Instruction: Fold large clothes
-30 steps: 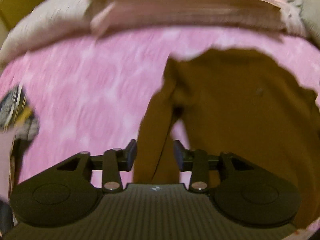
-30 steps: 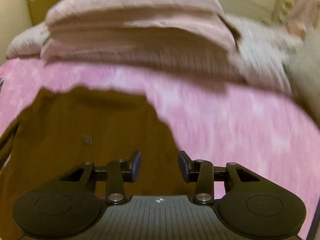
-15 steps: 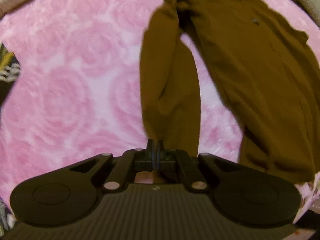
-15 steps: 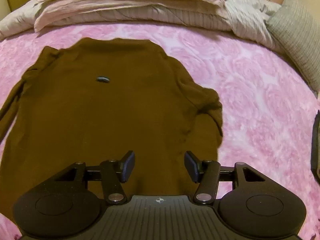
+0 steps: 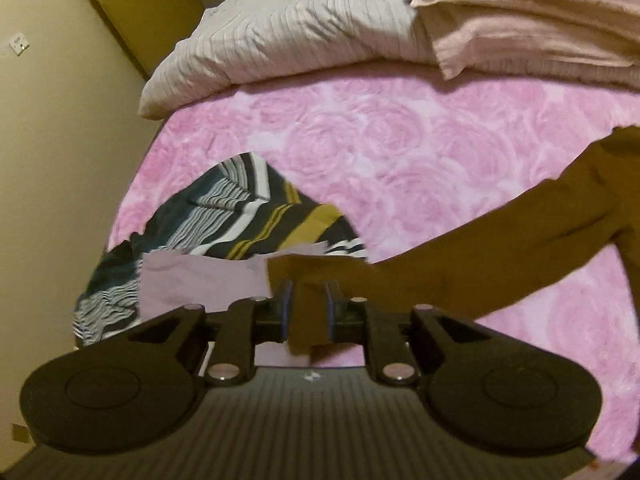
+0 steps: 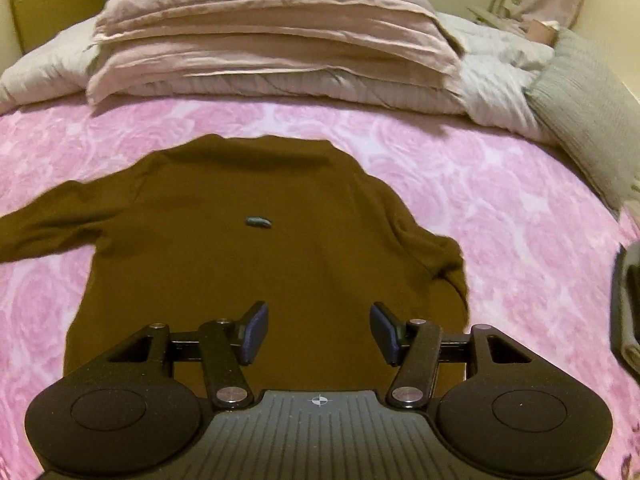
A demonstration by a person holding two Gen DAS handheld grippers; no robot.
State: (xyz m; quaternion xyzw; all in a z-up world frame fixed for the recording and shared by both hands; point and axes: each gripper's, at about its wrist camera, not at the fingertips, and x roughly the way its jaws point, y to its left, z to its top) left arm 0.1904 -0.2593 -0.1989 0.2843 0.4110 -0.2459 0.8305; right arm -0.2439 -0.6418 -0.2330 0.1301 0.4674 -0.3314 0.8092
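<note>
A brown long-sleeved sweater (image 6: 280, 260) lies flat on the pink rose-patterned bedcover (image 6: 500, 220), a small dark label (image 6: 258, 222) near its middle. Its left sleeve (image 5: 500, 248) is stretched out sideways. The cuff sits between the pads of my left gripper (image 5: 307, 312), whose jaws are opening while the cloth still fills the gap. My right gripper (image 6: 318, 330) hovers open over the sweater's lower body with nothing between its fingers. The right sleeve (image 6: 440, 256) lies bunched against the sweater's side.
A striped garment (image 5: 240, 220) and a lilac cloth (image 5: 200, 280) lie near the bed's left edge, by the yellow wall (image 5: 60, 120). Pillows (image 5: 300, 32) and folded pink bedding (image 6: 272, 40) fill the far end. A grey pillow (image 6: 580, 120) and a dark item (image 6: 626, 308) are at the right.
My left gripper shut on the sleeve's cuff and drew it out to the left, toward the striped garment. My right gripper widened and drew back, so more of the sweater shows.
</note>
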